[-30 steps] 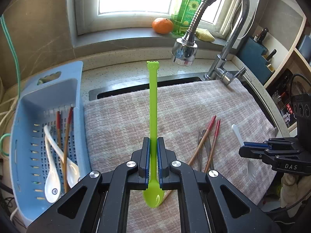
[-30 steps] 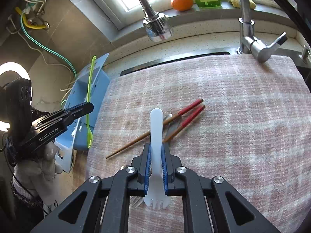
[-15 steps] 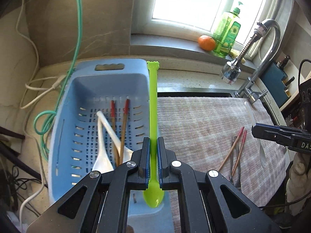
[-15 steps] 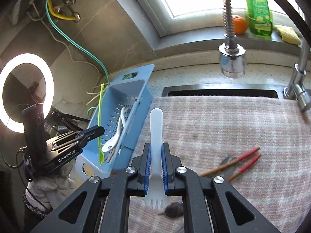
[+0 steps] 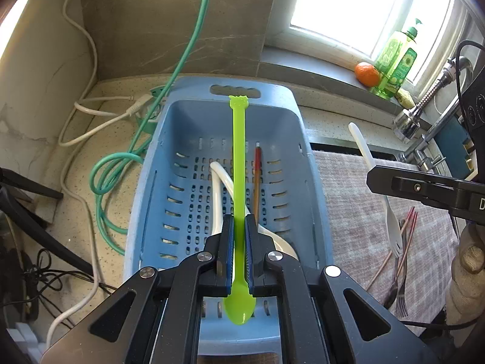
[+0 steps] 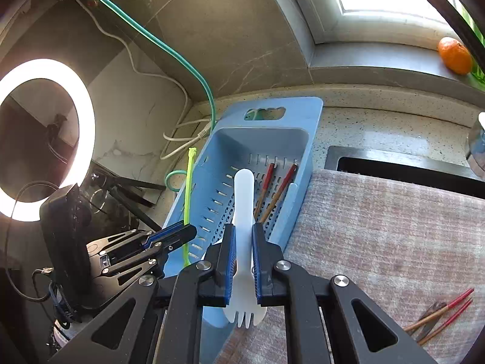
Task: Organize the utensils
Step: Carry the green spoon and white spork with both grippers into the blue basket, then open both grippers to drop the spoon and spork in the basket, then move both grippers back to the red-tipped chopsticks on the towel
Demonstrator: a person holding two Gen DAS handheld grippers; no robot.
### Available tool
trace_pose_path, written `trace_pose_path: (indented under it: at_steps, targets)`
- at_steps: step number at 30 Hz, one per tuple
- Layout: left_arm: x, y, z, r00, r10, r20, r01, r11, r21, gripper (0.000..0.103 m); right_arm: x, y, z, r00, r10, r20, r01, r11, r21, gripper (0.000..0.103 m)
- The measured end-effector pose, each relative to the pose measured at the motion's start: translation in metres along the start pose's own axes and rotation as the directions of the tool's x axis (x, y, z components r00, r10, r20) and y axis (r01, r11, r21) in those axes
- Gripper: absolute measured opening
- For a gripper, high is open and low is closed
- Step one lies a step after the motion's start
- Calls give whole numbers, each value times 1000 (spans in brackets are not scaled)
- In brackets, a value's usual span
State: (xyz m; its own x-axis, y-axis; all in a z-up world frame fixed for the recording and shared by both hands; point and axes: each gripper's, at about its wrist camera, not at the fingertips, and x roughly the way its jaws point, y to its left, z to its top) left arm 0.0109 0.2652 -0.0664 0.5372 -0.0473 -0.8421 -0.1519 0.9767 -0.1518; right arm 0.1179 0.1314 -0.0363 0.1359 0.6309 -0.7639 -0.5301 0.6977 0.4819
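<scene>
Now your left hand-held gripper is clenched on the green spoon, and the spoon hangs right over the blue basket. The spoon's long axis runs straight away from you, in line with the basket's length, bowl end toward you behind the pads and handle tip reaching to the far wall near the handle slot. So the drop lies directly below; I judge you need only lower and let go, with no turning.

Your right hand-held gripper is grasping the white spork, tines toward you, handle pointing out over the basket's near right corner. It sits beside the basket's right rim, above the edge of the checked cloth, so the left is the nearer one to a clean drop (the right would have to shift left a little).

In the basket lie a white spoon and red-tipped chopsticks, also lengthwise. More chopsticks wait on the cloth, well apart from both grippers.

Against a second ago: the left then looked across the cloth toward the tap with the basket off to its side, and the right stood over the cloth's chopsticks. Both have swung left to the basket, each grip unchanged.
</scene>
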Motion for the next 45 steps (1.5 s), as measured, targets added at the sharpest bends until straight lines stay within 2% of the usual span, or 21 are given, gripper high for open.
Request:
trace_pose_path:
  at_steps: [11, 13, 16, 20, 31, 45]
  targets:
    - [3, 19, 2, 1000, 24, -6, -25, 999, -34, 6, 39, 10, 12, 998, -27, -51, 25, 999, -38, 11]
    - [2, 20, 2, 999, 35, -5, -35, 999, -41, 16, 42, 10, 13, 998, -29, -54, 27, 999, -37, 11]
    - [0, 23, 3, 999, 36, 1, -36, 998, -59, 17, 41, 10, 14, 998, -33, -51, 30, 999, -43, 13]
    - [-5, 25, 3, 999, 42, 15, -41, 997, -72, 17, 34, 7, 15, 999, -26, -40, 25, 999, -37, 20]
    - [-21, 20, 1, 998, 53, 35, -50, 997, -61, 17, 12, 2, 13, 1000, -19, -14, 19, 999, -29, 20]
    - [-59, -20, -5, 995, 25, 94, -26, 1000, 11, 17, -48, -27, -4, 999, -2, 47, 1, 1000, 26, 22]
